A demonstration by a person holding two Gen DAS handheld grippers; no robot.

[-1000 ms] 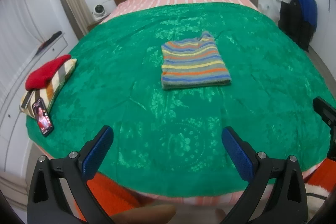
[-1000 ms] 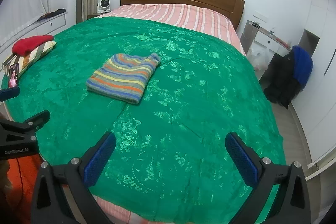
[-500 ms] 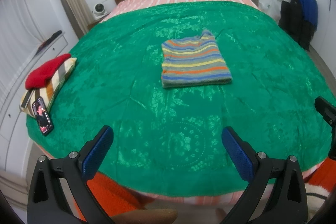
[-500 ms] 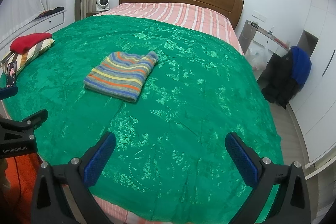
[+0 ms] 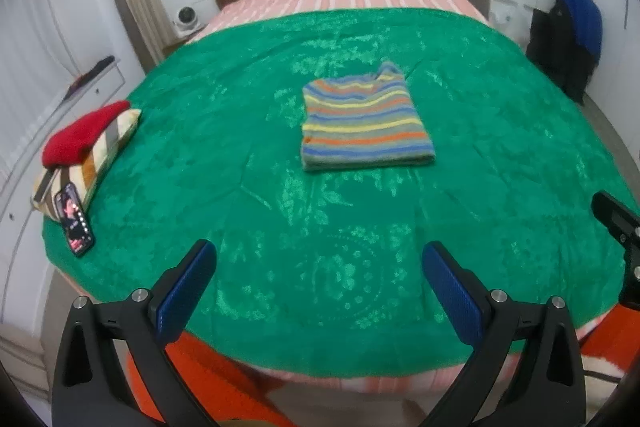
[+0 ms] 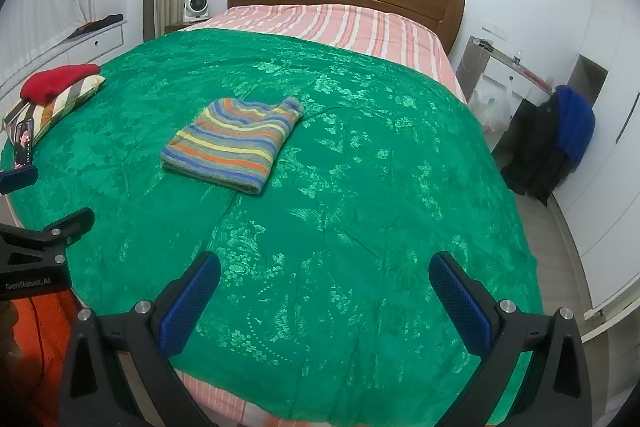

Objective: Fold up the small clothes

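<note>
On the middle of the green bedspread (image 5: 248,155) sat the striped sweater (image 5: 366,123), already folded into a tidy rectangle with one knit corner poking up at the far side. We had both tools hanging back over the near edge of the bed: the left gripper (image 5: 316,277) spread wide with nothing between its blue pads (image 5: 186,291), and the right gripper (image 6: 324,287) just the same, wide apart and empty. Neither was touching any cloth.

Far over on the left edge sat a red garment (image 5: 82,135) on a striped pillow (image 5: 98,151), with a phone (image 5: 74,221) just near of it.

Our guess was this fold was basically done. If we'd wanted to tidy it, we figured that raised corner was the bit to pinch, low and flat, so the layers underneath wouldn't drag. Otherwise the red piece looked like the next candidate, and we'd have wanted to steer around the phone.
</note>
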